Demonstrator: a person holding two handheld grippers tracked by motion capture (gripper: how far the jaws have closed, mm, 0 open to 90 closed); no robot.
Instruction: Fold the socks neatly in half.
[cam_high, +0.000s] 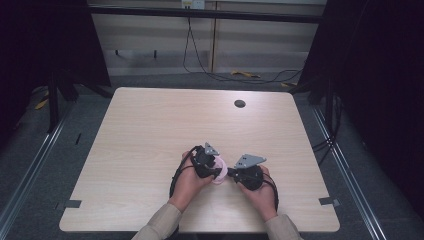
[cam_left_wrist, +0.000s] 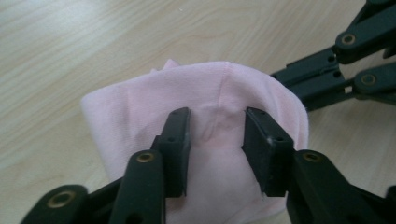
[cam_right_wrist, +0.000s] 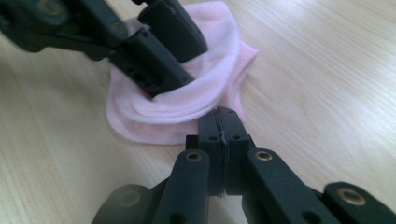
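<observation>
A small pink cloth (cam_high: 220, 175) lies folded in layers on the wooden table (cam_high: 150, 125), near its front edge between the person's two hands. My left gripper (cam_left_wrist: 217, 123) is open. Its two jaws rest on top of the cloth (cam_left_wrist: 140, 112), which puckers a little between them. My right gripper (cam_right_wrist: 222, 114) is shut, jaws pressed flat together, and the tips touch the near edge of the cloth (cam_right_wrist: 163, 112). I cannot tell whether any fabric is caught between them. In the high view the left gripper (cam_high: 216, 170) and right gripper (cam_high: 231, 173) meet over the cloth.
A dark round hole (cam_high: 240, 103) sits in the tabletop at the back right. Tape marks (cam_high: 75, 203) lie near the front corners. Cables (cam_high: 225, 75) run on the floor behind the table. Dark frames stand on both sides.
</observation>
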